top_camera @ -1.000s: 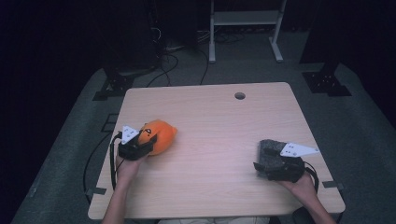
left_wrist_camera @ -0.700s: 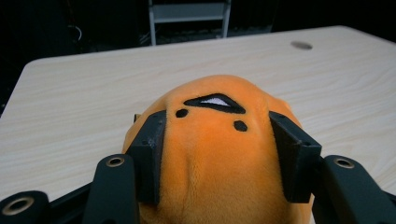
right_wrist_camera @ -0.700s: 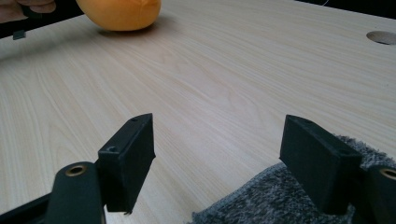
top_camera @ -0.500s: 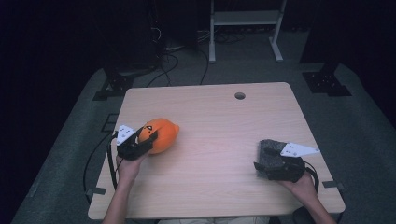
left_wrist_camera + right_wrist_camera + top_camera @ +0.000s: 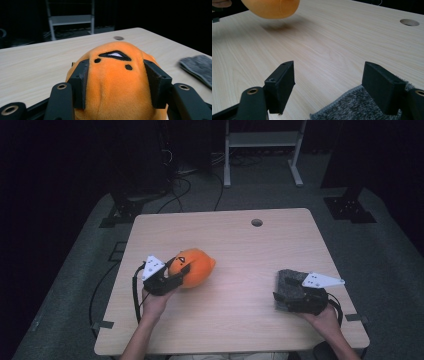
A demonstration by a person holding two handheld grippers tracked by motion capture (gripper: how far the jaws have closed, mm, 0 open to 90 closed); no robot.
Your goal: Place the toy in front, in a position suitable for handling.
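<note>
Jaws of our left gripper (image 5: 117, 82) clamp an orange plush toy (image 5: 192, 267) at frame left; our right gripper (image 5: 337, 87) gapes wide over grey cloth (image 5: 289, 287) on the desk (image 5: 240, 245).

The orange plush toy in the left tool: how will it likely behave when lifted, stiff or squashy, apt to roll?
The orange plush toy probably squashes: its fuzzy sides dent where the left tool pinches it. It looks light for its bulk, held clear above its shadow on the table. Its rounded body may roll if set down.

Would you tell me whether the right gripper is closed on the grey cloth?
No, the right gripper stands open, its jaws apart above the grey cloth.
</note>
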